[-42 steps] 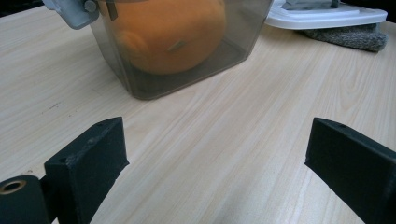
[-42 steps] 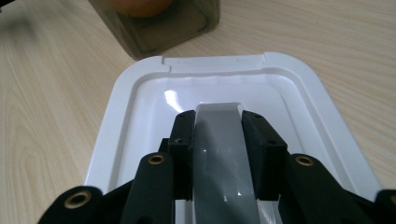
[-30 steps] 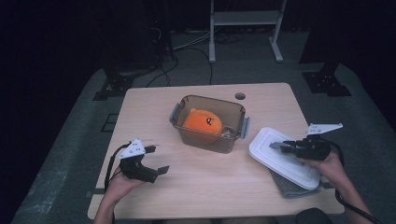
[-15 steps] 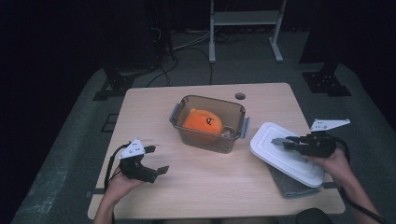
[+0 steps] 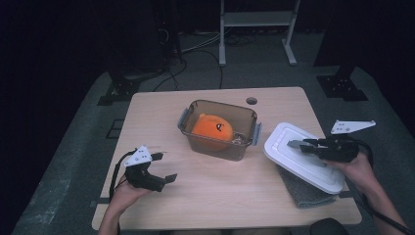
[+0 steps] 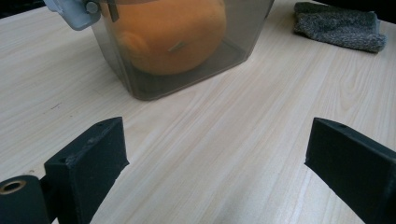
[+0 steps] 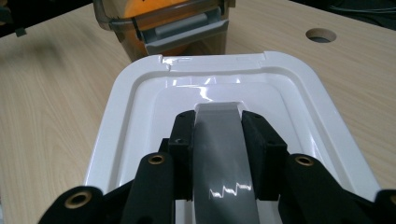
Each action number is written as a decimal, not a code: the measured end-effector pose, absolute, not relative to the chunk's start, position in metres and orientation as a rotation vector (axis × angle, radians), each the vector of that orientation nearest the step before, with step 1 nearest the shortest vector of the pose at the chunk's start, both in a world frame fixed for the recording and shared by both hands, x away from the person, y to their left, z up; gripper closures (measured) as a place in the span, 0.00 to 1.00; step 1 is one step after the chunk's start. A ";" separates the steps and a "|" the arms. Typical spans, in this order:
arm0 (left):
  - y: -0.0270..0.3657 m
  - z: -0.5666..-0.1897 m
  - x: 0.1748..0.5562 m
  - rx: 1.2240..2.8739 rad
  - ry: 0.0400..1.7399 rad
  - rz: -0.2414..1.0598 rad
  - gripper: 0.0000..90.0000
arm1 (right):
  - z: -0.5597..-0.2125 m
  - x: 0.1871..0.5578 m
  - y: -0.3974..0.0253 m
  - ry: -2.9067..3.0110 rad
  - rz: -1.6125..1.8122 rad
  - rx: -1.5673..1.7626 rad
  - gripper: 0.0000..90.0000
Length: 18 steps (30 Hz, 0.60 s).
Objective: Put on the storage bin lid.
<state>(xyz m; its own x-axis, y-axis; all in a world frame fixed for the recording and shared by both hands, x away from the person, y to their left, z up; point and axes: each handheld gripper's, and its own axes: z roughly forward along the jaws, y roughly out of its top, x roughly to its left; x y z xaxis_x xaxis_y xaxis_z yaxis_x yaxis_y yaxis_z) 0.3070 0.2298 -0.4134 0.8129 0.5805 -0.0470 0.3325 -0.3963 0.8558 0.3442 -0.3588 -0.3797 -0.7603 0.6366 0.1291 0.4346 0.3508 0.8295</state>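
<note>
A clear brownish container [image 5: 221, 147] stands mid-table with an orange plush toy [image 5: 213, 128] inside; in the left gripper view the container [image 6: 140, 79] and toy [image 6: 173, 32] are close ahead. My right gripper [image 5: 298, 144] is shut on the grey handle [image 7: 224, 154] of a white lid [image 5: 293, 159], holding the lid tilted just above a grey cloth [image 5: 306, 193] to the right of the container. In the right gripper view the lid [image 7: 140, 121] points toward the container's latch [image 7: 177, 32]. My left gripper [image 5: 165, 167] rests open near the front left, with nothing between its jaws [image 6: 215, 158].
The wooden table [image 5: 220, 200] has a round hole [image 5: 251, 101] near its far edge. The grey cloth [image 6: 338, 25] lies right of the container. Beyond the table are a dark floor, cables and a metal stand [image 5: 254, 29].
My right gripper has shifted right and lifted the white lid off the grey cloth, so more cloth shows underneath. The left gripper has stayed put.
</note>
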 end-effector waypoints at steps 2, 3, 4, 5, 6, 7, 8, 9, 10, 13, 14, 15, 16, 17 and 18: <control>0.230 -0.413 0.307 2.017 0.676 0.319 0.05 | -0.376 0.343 -0.359 2.391 1.366 0.959 0.73; 0.230 -0.413 0.307 2.017 0.677 0.320 0.05 | -0.375 0.343 -0.359 2.392 1.365 0.960 0.73; 0.230 -0.413 0.307 2.016 0.677 0.320 0.05 | -0.373 0.343 -0.359 2.392 1.364 0.958 0.73; 0.231 -0.413 0.307 2.015 0.677 0.321 0.05 | -0.371 0.342 -0.360 2.390 1.363 0.953 0.73; 0.231 -0.413 0.307 2.014 0.678 0.321 0.05 | -0.369 0.342 -0.360 2.390 1.361 0.951 0.73; 0.231 -0.413 0.307 2.014 0.677 0.321 0.05 | -0.367 0.342 -0.360 2.389 1.360 0.945 0.73; 0.231 -0.413 0.307 2.015 0.677 0.321 0.05 | -0.365 0.341 -0.359 2.386 1.360 0.945 0.73; 0.231 -0.413 0.307 2.015 0.677 0.320 0.05 | -0.363 0.341 -0.359 2.385 1.359 0.941 0.73; 0.230 -0.413 0.307 2.014 0.677 0.320 0.05 | -0.360 0.341 -0.359 2.386 1.357 0.936 0.73; 0.230 -0.414 0.307 2.014 0.677 0.320 0.05 | -0.354 0.341 -0.359 2.384 1.354 0.930 0.73; 0.231 -0.414 0.307 2.014 0.677 0.320 0.05 | -0.352 0.341 -0.358 2.382 1.355 0.927 0.73; 0.231 -0.414 0.307 2.014 0.678 0.319 0.05 | -0.350 0.341 -0.358 2.381 1.355 0.924 0.73; 0.231 -0.414 0.307 2.014 0.678 0.320 0.05 | -0.347 0.341 -0.357 2.380 1.354 0.921 0.73; 0.230 -0.414 0.307 2.013 0.679 0.319 0.05 | -0.346 0.341 -0.357 2.379 1.355 0.919 0.73; 0.230 -0.414 0.307 2.013 0.679 0.318 0.05 | -0.344 0.341 -0.356 2.375 1.361 0.914 0.73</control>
